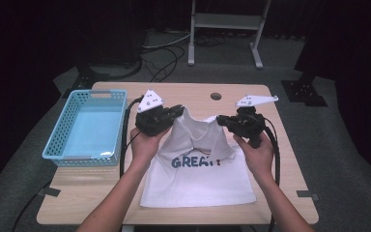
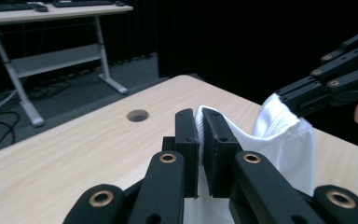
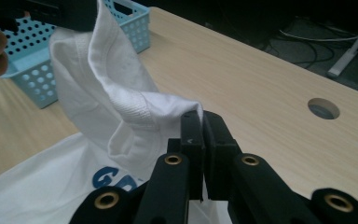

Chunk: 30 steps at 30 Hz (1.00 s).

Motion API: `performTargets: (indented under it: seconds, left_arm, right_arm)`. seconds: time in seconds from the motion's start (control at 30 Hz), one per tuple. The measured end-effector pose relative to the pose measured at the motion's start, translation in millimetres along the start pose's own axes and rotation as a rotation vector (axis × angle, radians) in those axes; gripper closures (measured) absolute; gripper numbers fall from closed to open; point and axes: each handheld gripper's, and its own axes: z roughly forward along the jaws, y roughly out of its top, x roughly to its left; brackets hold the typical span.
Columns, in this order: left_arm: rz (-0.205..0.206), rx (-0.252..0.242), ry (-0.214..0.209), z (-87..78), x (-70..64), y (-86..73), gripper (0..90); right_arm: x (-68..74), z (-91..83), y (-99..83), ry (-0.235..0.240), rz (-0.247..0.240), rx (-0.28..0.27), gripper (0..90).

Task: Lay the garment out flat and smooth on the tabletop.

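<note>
High view: the white T-shirt is spread toward the table's near edge, its blue lettering partly hidden by folds. Its shoulders are pinched and lifted by the left gripper and right gripper, beside the blue basket at the left edge.

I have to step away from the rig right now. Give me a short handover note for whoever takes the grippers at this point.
Left gripper: shut on the white T-shirt, at its upper left corner by the collar.
Right gripper: shut on the T-shirt's upper right corner.
T-shirt: top edge lifted off the wooden table, lower half flat on it, blue print facing up.
Blue basket: at the table's left, nothing in it.
Done: both top corners gripped and raised.
Left: probably folding the shirt, then perhaps into the basket; no fold is made yet.
</note>
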Motion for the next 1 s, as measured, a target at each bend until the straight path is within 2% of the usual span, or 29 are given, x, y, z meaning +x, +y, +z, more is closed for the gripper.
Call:
performTargets:
  seconds: [0.17,0.5,0.63,0.8,0.93,1.0]
  left_arm:
    - [-0.014,0.008,0.029,16.6,14.1,5.4,85.3]
    - [-0.044,0.025,0.102,49.9,37.7,13.0,85.3]
    - [-0.046,0.023,0.143,61.2,46.0,16.6,85.2]
    - [-0.05,0.02,0.166,73.6,55.8,22.2,85.2]
    - [-0.025,0.013,0.184,85.0,59.1,27.3,85.1]
    - [-0.027,0.023,0.187,91.6,62.0,27.9,85.0]
  right_arm:
    - [-13.9,12.6,10.9,-0.038,0.015,0.009,87.7]
    - [-42.4,33.2,19.9,-0.09,0.103,-0.015,87.7]
    - [-52.5,36.2,24.5,-0.102,0.14,-0.045,87.6]
    - [-62.9,42.2,29.9,-0.122,0.162,-0.055,87.6]
    - [-70.0,48.5,32.4,-0.14,0.187,-0.066,87.6]
    - [-72.9,52.2,32.8,-0.15,0.193,-0.065,87.6]
